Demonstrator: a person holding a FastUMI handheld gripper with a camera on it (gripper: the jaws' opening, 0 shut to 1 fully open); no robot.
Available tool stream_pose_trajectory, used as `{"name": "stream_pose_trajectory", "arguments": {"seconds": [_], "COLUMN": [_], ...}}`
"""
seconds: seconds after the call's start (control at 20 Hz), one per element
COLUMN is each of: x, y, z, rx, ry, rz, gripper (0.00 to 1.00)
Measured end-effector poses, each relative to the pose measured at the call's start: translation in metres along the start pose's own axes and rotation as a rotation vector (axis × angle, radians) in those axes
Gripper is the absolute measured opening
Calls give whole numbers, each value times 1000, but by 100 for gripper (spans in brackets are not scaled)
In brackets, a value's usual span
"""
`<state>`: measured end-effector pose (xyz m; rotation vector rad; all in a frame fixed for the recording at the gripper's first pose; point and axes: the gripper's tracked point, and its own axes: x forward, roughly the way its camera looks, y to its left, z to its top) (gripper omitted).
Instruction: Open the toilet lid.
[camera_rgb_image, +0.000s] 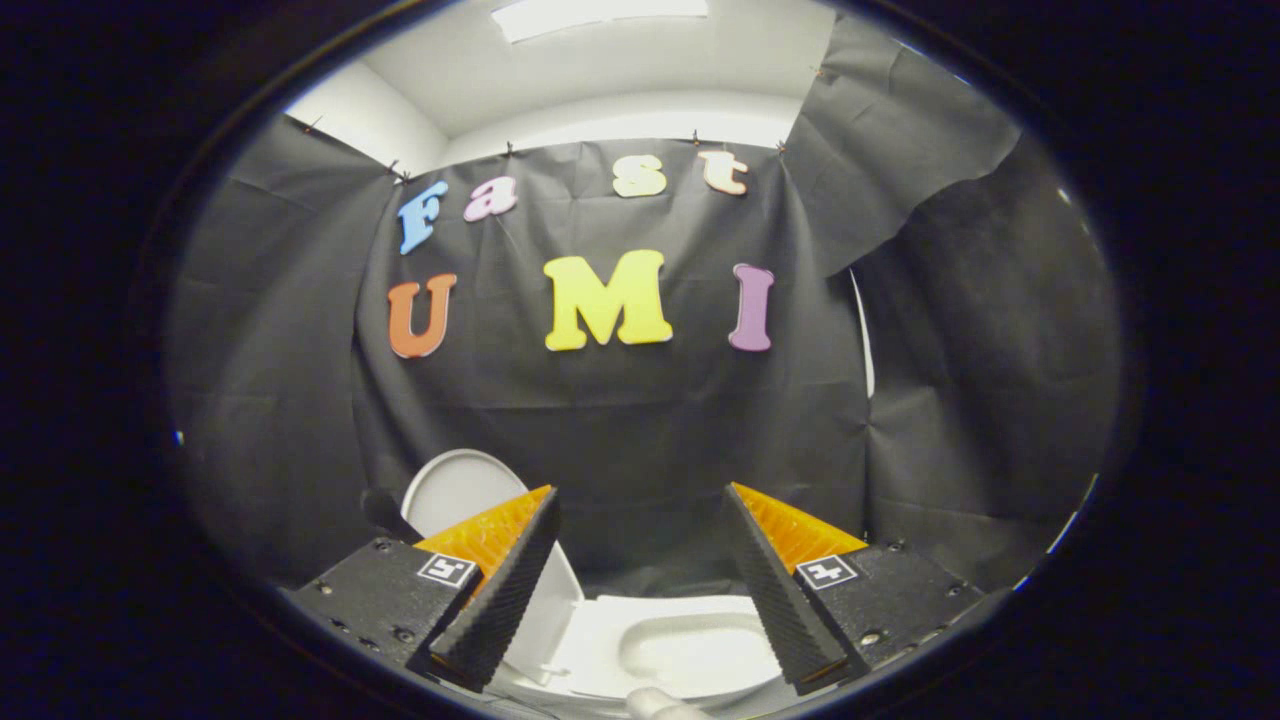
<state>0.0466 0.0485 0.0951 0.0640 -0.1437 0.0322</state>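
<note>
The white lid (455, 492) stands raised behind the left finger against the black cloth wall (640, 440), the gripper (640, 530) gapes wide with nothing held, and the open bowl (690, 650) lies below between its fingers.

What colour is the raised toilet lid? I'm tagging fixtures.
White, seen in the gripper view: toilet lid beyond the open gripper.

Handheld two-finger gripper (640, 560), wedge-shaped fingers (495, 600) with ribbed, toothed inner faces, black block-shaped finger mounts (385, 600) behind them, small screws along the mounts' edges, a square black-and-white fiducial marker (447, 569) on each mount (one per side), fingers standing wide apart
</note>
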Motion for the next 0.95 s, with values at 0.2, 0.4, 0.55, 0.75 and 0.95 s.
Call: {"name": "stream_pose_trajectory", "arguments": {"seconds": [0.2,0.4,0.55,0.75,0.95], "x": [-19,-35,-39,-40,-40], "y": [-55,-78,-78,-75,-76], "z": [-41,-75,-89,-101,-107], "rx": [-23,-19,-33,-52,-43], "ry": [9,52,69,96,118], "rz": [-64,-90,-83,-67,-71], "gripper": [100,100,100,100,100]}}
